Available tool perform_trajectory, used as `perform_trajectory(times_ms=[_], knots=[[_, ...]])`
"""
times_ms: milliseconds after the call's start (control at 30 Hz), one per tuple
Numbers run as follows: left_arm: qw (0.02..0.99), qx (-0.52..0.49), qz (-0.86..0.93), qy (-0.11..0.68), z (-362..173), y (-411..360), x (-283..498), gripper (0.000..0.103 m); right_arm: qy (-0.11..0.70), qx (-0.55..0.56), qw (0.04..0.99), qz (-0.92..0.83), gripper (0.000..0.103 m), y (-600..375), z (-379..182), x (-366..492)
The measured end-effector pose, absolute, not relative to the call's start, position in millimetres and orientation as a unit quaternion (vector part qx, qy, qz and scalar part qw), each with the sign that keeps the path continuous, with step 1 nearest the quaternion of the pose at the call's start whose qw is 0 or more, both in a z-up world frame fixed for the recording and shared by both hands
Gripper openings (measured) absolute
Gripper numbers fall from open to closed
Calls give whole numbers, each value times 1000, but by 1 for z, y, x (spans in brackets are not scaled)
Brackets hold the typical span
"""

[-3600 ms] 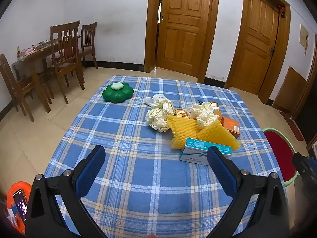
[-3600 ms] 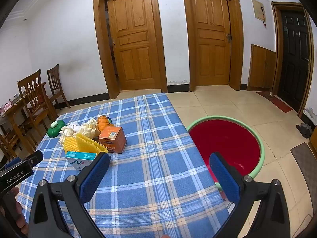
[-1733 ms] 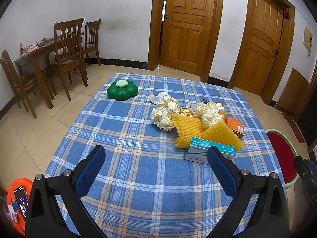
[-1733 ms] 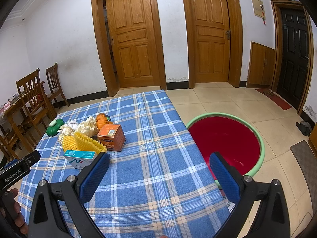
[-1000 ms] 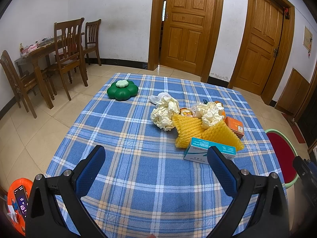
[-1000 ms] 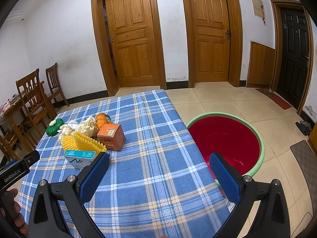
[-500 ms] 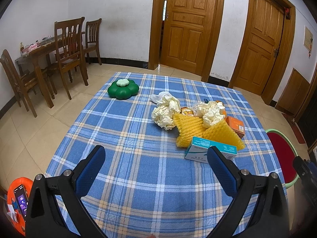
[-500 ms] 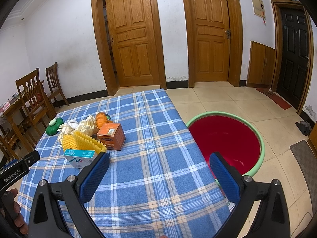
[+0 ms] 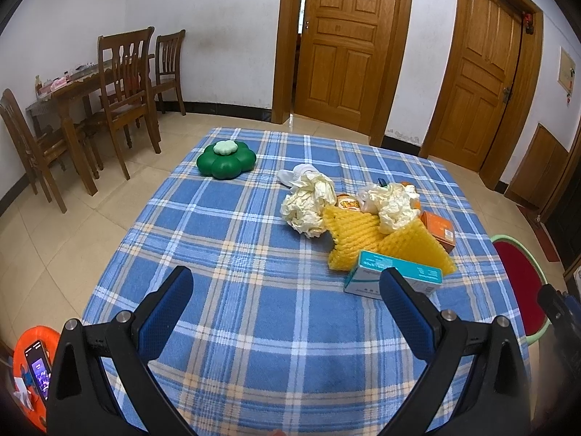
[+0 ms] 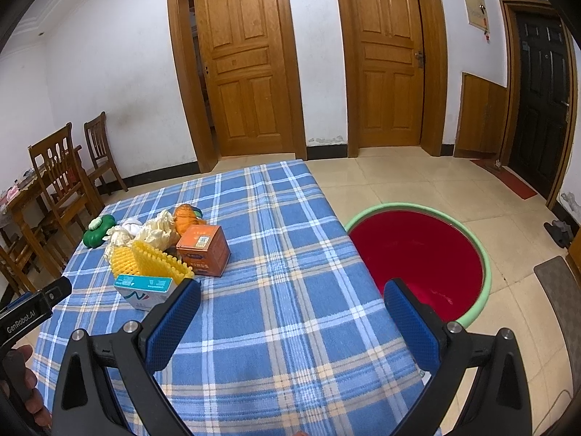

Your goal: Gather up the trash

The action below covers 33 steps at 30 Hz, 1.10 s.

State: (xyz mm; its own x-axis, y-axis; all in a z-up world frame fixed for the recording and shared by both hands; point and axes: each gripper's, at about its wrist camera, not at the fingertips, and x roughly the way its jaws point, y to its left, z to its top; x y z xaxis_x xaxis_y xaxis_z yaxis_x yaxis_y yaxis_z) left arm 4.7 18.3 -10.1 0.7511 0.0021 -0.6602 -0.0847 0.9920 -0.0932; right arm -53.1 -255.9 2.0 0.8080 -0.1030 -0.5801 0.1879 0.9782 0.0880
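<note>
While both jaws gape empty, trash pile mid-cloth, red basin seemingly just off table edge.

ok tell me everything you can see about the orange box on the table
The orange box is a small cardboard-looking carton, roughly cube-shaped, with a pale printed label on its top face and darker print low on its side. It looks closed and undamaged, and rests flat on the blue plaid tablecloth at the basin-side edge of the trash pile. The yellow foam netting lies against it, crumpled paper and an orange packet sit just behind, and neither gripper touches it.
</note>
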Motion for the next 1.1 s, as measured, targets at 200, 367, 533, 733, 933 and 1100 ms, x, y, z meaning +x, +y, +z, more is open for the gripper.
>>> perform_trajectory(times_ms=[200, 367, 533, 733, 933, 1100], knots=[[931, -63, 25, 359, -9, 25, 28, 101, 312, 77, 944, -74, 103, -258, 4, -34], [928, -60, 20, 367, -10, 25, 53, 101, 321, 83, 940, -76, 103, -262, 5, -18], [924, -55, 21, 378, -16, 21, 83, 101, 328, 86, 938, -73, 103, -263, 5, -3], [915, -55, 9, 398, -27, 11, 117, 96, 346, 82, 932, -70, 103, -265, -3, 15], [908, -53, -2, 415, -39, 4, 144, 91, 358, 77, 927, -76, 103, -265, -8, 27], [899, -64, -13, 434, -51, 4, 160, 89, 366, 75, 925, -77, 103, -266, -13, 38]])
